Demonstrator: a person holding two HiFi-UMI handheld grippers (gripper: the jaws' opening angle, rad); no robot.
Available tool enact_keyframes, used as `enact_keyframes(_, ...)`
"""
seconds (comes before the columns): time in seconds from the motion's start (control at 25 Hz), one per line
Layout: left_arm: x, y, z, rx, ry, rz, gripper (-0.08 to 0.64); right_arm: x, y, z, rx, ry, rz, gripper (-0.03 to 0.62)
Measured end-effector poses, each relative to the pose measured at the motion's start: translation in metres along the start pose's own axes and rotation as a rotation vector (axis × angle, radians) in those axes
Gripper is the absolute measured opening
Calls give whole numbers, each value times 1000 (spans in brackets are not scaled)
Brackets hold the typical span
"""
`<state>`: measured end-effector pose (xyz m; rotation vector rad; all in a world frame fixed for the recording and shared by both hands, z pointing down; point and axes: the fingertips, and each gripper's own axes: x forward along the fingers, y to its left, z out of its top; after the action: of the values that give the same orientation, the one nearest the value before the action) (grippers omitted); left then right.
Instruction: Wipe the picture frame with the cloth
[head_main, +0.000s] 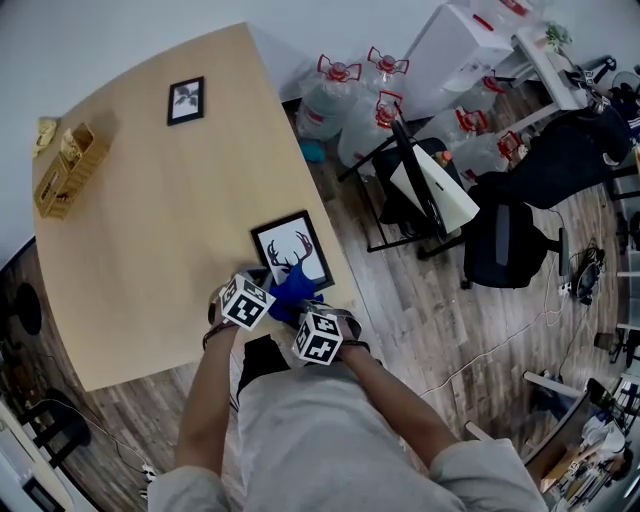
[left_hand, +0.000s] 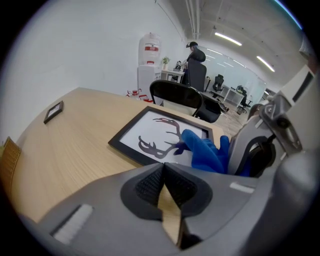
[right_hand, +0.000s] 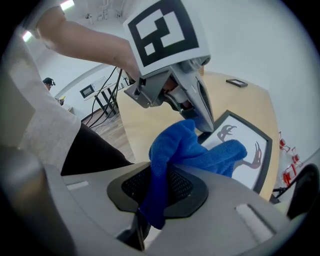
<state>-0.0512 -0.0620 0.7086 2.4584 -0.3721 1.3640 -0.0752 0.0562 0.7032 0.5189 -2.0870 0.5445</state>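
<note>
A black picture frame (head_main: 292, 251) with a deer-antler print lies flat near the table's front right edge, also seen in the left gripper view (left_hand: 150, 137) and the right gripper view (right_hand: 250, 150). My right gripper (right_hand: 155, 192) is shut on a blue cloth (right_hand: 192, 150), whose free end rests on the frame's near corner (head_main: 293, 290). My left gripper (left_hand: 162, 187) is shut with nothing between its jaws, just left of the cloth (left_hand: 207, 152) and beside the frame's near edge. Both marker cubes (head_main: 246, 301) sit close together in the head view.
A smaller black frame (head_main: 186, 100) lies at the table's far side, and a wooden holder (head_main: 65, 170) stands at its far left. Water jugs (head_main: 345, 100), a black rack (head_main: 410, 190) and an office chair (head_main: 510, 240) stand on the floor to the right.
</note>
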Motion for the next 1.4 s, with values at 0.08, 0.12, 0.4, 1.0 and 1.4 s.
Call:
enact_keyframes(0.08,1,1,-1,-17,-5,10,54,-5,-4,-11,28,-7,-8,61)
enact_keyframes(0.12,1,2,-1,-27,-6,15,54,-8,-7,-16,42,-12,-13,61)
enact_keyframes(0.4,-2,3,0,-89,-10,73,54,-39,-38,-51,146,-39,-95,61)
enact_keyframes(1.0,-10,11,-3,-291,-25,214,52,-98,-101,-110,215,-71,-257,61)
enact_keyframes(1.4,-57,-29,-3,-457,-216,315,52,-128,-104,-81,336,-275,-226,61)
